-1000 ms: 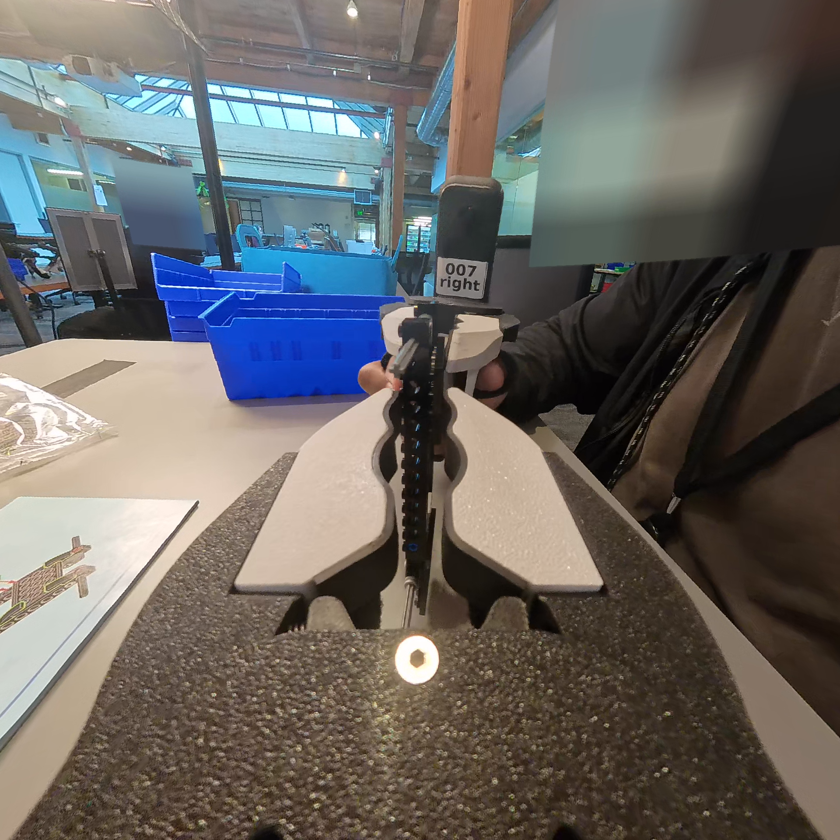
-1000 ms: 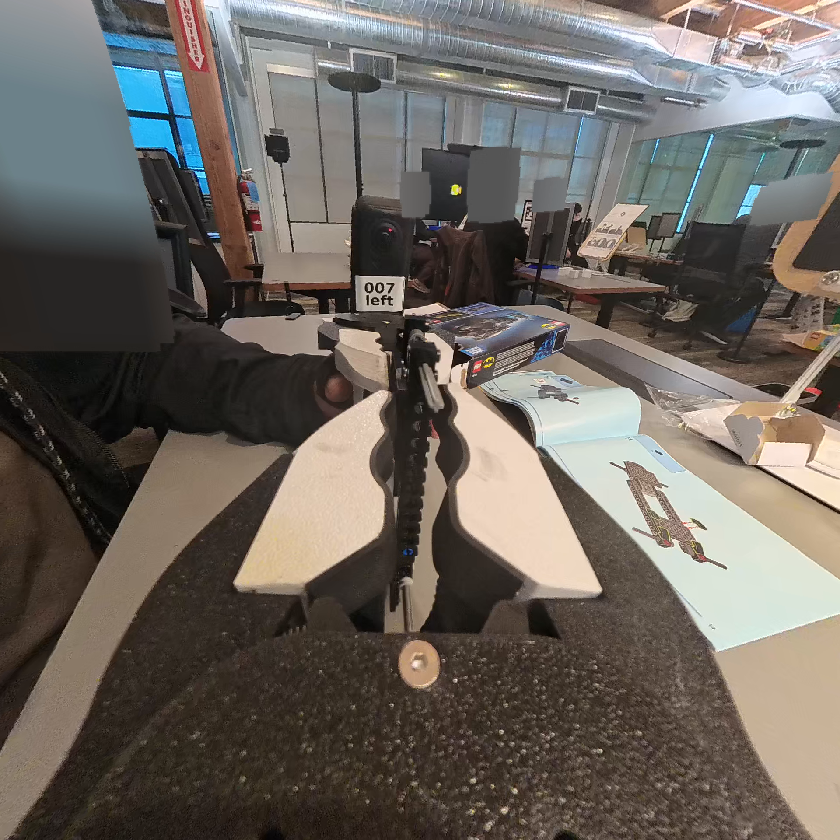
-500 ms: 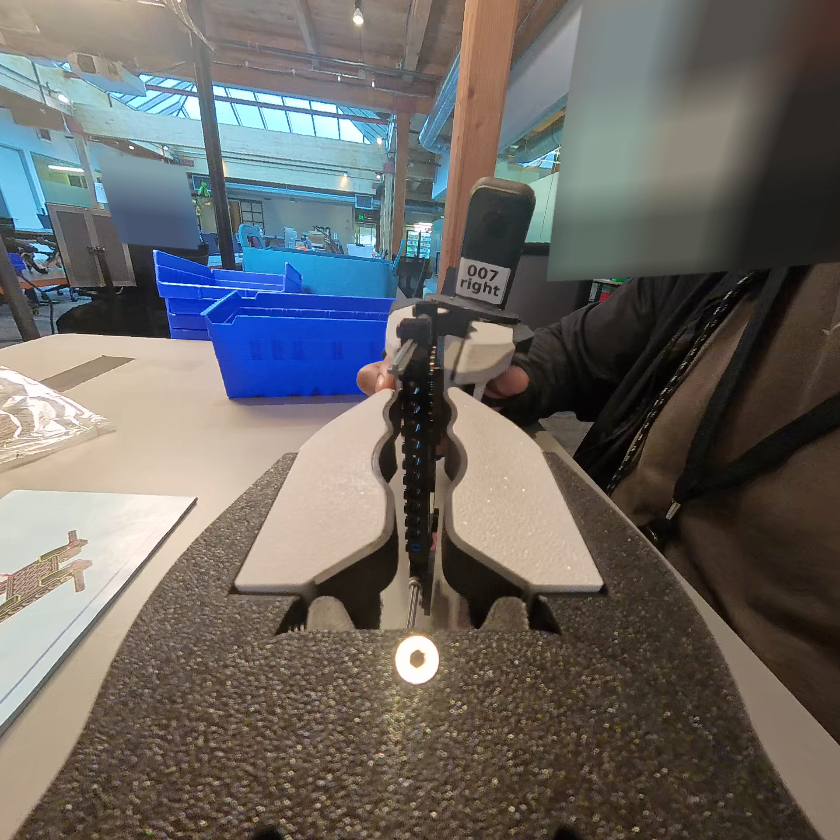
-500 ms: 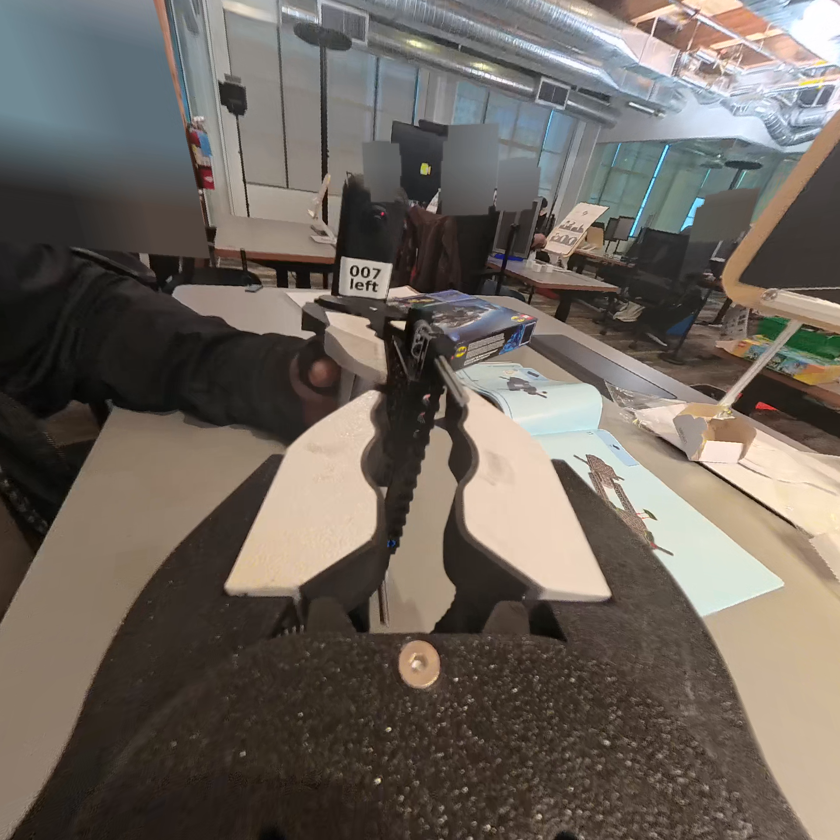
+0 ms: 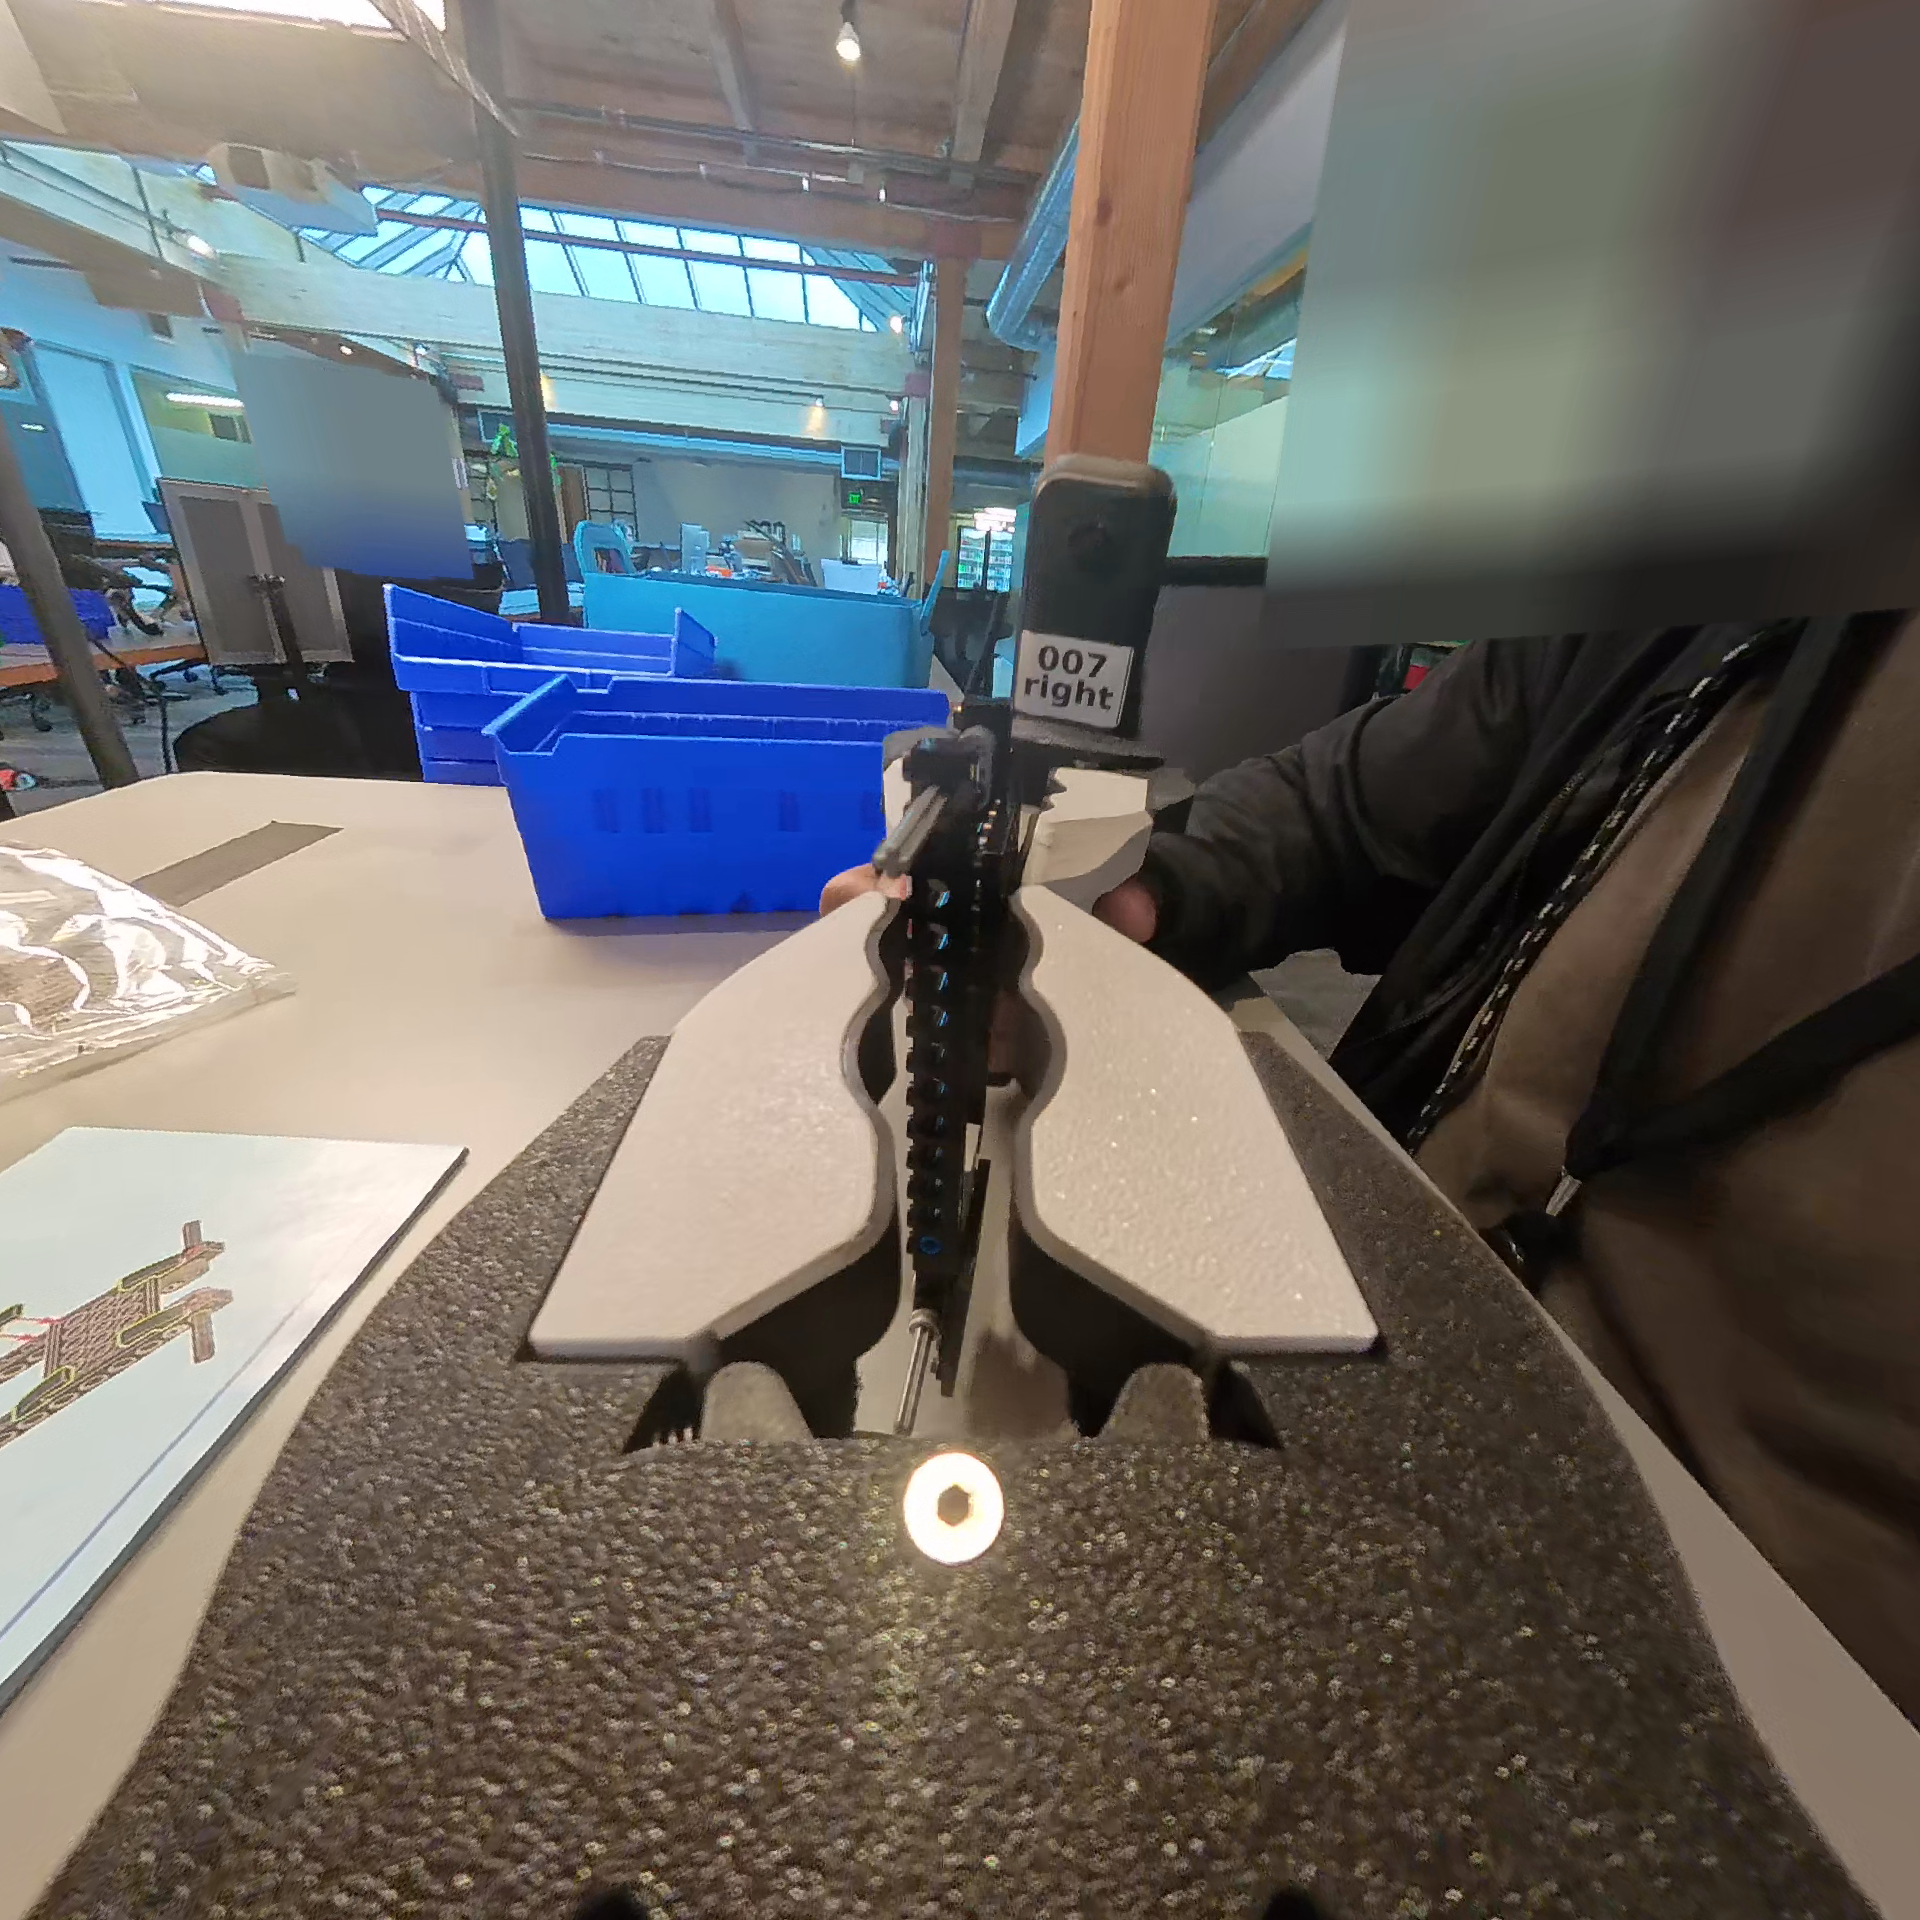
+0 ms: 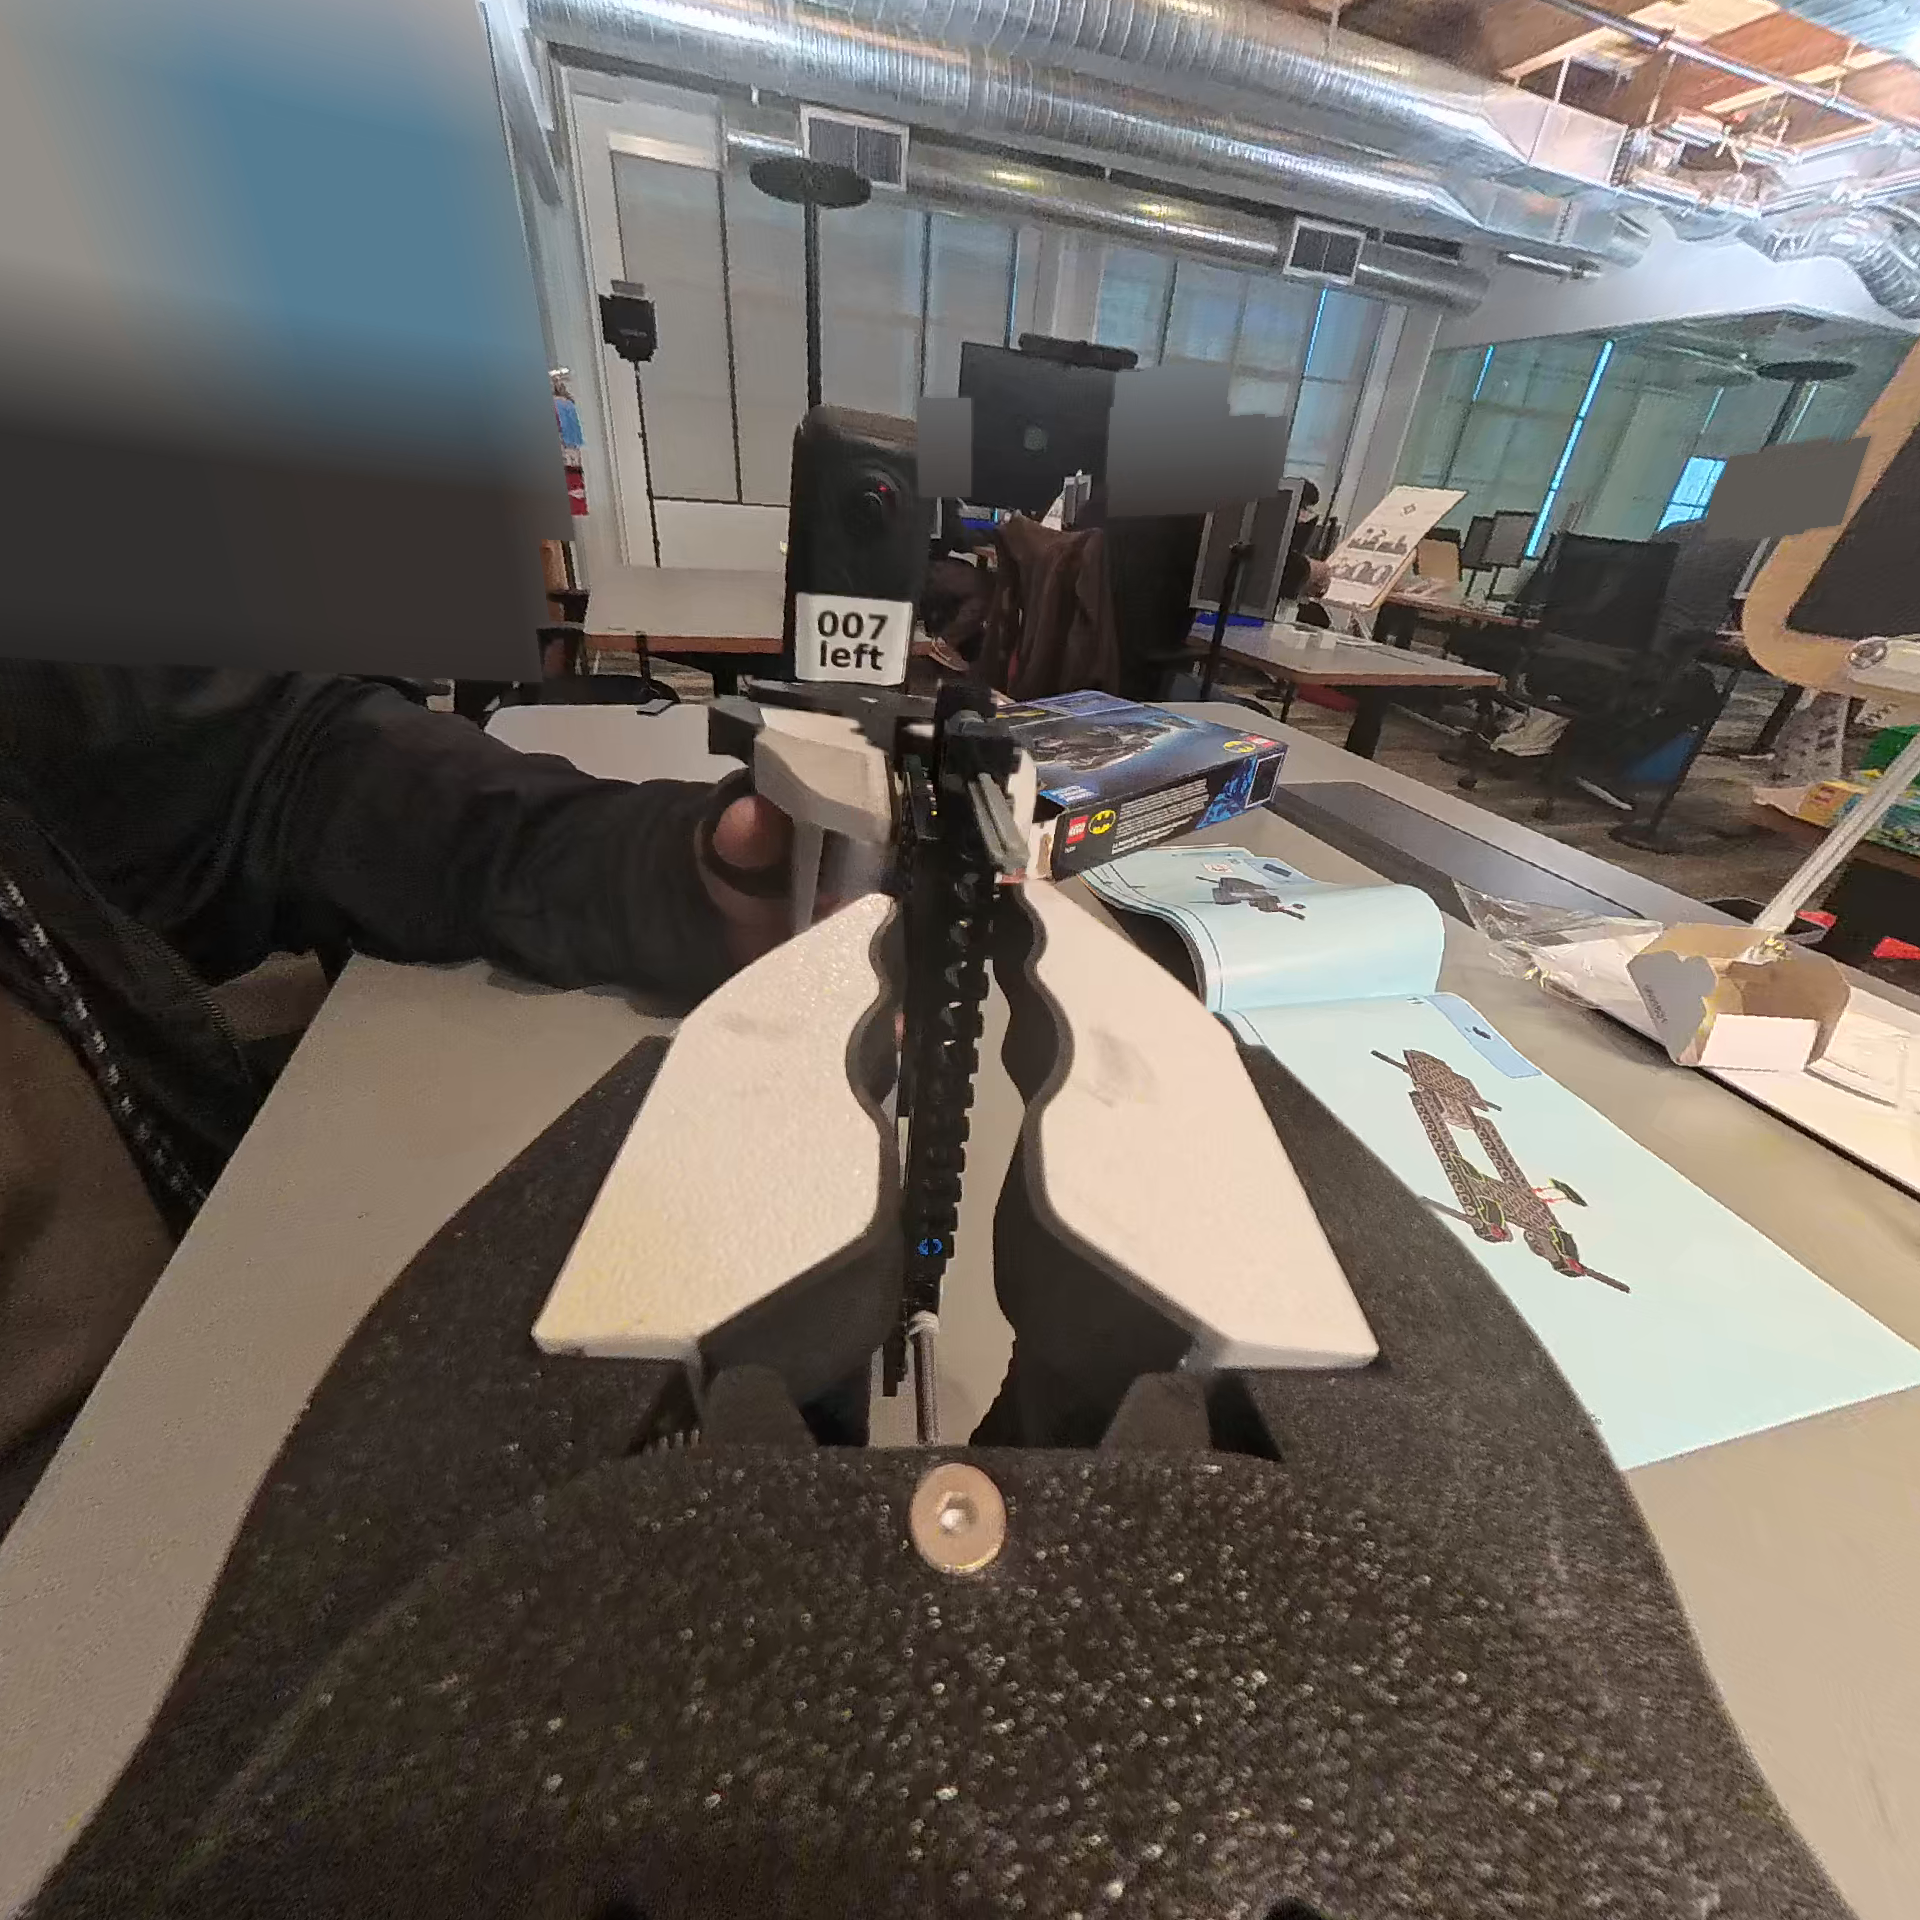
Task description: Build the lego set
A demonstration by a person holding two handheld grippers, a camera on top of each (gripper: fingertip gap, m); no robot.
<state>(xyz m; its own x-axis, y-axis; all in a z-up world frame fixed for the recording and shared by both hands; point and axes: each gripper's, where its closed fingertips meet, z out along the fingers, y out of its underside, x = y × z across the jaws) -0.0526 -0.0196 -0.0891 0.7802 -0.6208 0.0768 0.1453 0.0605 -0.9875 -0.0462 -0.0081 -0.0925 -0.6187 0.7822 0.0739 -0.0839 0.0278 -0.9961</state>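
My left hand-held gripper (image 5: 951,920) is closed narrow on one end of a long black brick beam (image 5: 940,1091), held above the table (image 5: 416,987). My right hand-held gripper (image 6: 951,914) faces it and clamps the other end.

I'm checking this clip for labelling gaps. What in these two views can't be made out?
- Black toy-brick beam, both views: both grippers cover its ends, so its full length is hidden.
- Left gripper, left wrist view: its fingers mask the table below.
- Blue bin, left wrist view: walls hide the inside.
- Instruction booklet, right wrist view: drawing too small to read; the right gripper covers its near corner.
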